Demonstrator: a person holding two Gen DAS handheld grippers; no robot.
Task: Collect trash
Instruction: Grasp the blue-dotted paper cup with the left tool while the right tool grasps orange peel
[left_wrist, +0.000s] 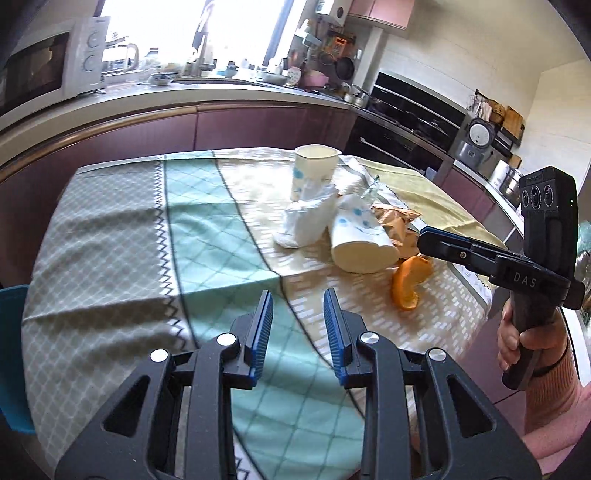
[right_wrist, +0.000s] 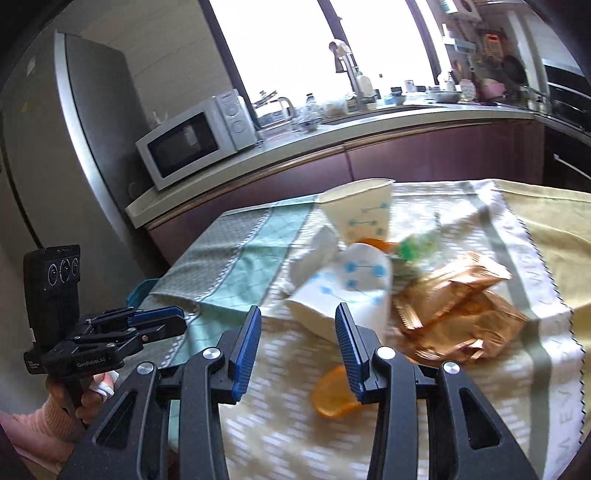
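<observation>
Trash is heaped on the patterned tablecloth (left_wrist: 110, 229), ahead of both sets of fingers. A tipped paper cup (right_wrist: 343, 291) lies just beyond the right gripper (right_wrist: 297, 347), whose ribbed blue pads are spread with nothing between them, seemingly lined up to take it. An upright paper cup (left_wrist: 314, 170) stands behind, a crumpled white tissue (left_wrist: 306, 221) beside it. Crinkled gold foil wrappers (right_wrist: 454, 314) lie right of those fingers; a curled orange peel (right_wrist: 332, 395) sits beneath the right finger. The left gripper (left_wrist: 298, 325) is held spread and empty, well short of the heap.
</observation>
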